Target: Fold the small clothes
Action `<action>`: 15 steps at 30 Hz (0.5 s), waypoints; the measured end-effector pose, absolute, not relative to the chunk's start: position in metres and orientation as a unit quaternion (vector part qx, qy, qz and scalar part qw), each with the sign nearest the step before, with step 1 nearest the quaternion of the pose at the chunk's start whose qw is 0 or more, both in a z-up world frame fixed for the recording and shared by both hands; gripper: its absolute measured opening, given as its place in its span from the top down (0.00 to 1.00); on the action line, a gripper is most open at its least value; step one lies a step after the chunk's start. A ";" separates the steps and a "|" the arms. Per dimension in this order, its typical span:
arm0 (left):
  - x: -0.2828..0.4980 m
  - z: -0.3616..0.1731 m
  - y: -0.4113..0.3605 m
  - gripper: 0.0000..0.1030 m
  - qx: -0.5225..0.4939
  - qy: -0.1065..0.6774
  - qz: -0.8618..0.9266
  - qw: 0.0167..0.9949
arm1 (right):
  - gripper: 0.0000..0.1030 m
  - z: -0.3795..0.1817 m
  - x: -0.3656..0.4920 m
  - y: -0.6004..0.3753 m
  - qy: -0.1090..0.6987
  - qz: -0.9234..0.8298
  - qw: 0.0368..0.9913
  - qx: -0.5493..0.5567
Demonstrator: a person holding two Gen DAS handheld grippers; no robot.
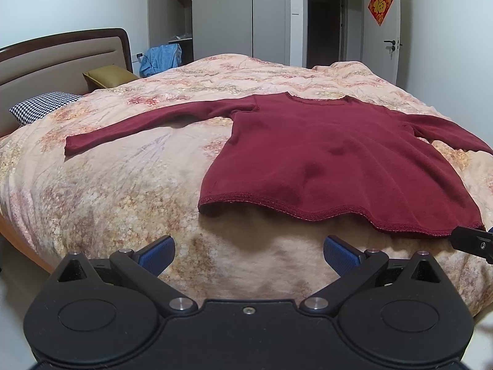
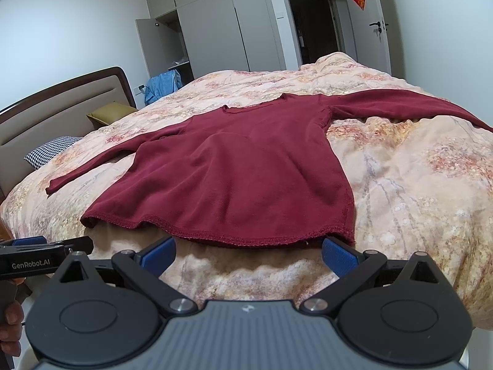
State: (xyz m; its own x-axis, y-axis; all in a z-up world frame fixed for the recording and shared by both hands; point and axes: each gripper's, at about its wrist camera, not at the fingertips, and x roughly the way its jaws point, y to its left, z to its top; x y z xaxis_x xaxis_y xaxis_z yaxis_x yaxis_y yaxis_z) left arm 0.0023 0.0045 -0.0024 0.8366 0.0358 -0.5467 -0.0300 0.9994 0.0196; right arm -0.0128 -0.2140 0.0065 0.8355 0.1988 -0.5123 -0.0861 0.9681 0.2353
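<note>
Even, soft indoor light from overhead; no glare or hard highlights. Both views sharp at centre. Strong fisheye bend: walls and bed edge curve, dark vignette in the frame corners. Soft shadow under the hem of the red top [image 1: 323, 166] and in the folds of the quilt [image 1: 123, 185]. Doorway [image 2: 311, 24] at upper centre stays dark.

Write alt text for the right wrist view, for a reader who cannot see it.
A dark red long-sleeved top lies flat, sleeves spread, on a bed with a floral quilt. The open right gripper sits just short of the hem, holding nothing; the left gripper shows at the left edge. A wardrobe stands behind the bed.
</note>
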 end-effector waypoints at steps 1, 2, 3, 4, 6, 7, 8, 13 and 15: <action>0.002 -0.002 0.005 0.01 0.005 0.285 0.017 0.958 | 0.00 0.006 -0.013 -0.214 0.277 0.075 0.953 0.102; 0.002 -0.002 0.005 0.01 0.005 0.285 0.017 0.958 | 0.00 0.006 -0.013 -0.214 0.277 0.075 0.952 0.102; 0.002 -0.002 0.005 0.01 0.005 0.285 0.017 0.958 | 0.00 0.006 -0.013 -0.214 0.277 0.075 0.952 0.102; 0.002 -0.002 0.005 0.01 0.005 0.285 0.017 0.958 | 0.00 0.006 -0.013 -0.214 0.277 0.075 0.953 0.102; 0.002 -0.002 0.005 0.01 0.004 0.285 0.017 0.958 | 0.00 0.006 -0.013 -0.214 0.277 0.075 0.953 0.102; 0.002 -0.003 0.004 0.01 0.005 0.285 0.017 0.958 | 0.00 0.006 -0.013 -0.214 0.277 0.075 0.953 0.102; 0.002 -0.003 0.004 0.01 0.005 0.285 0.017 0.958 | 0.00 0.006 -0.013 -0.214 0.277 0.074 0.952 0.102; 0.002 -0.003 0.005 0.01 0.006 0.285 0.020 0.958 | 0.00 0.005 -0.013 -0.214 0.278 0.072 0.952 0.103; 0.002 -0.003 0.004 0.01 0.006 0.286 0.021 0.958 | 0.00 0.005 -0.013 -0.214 0.279 0.072 0.952 0.104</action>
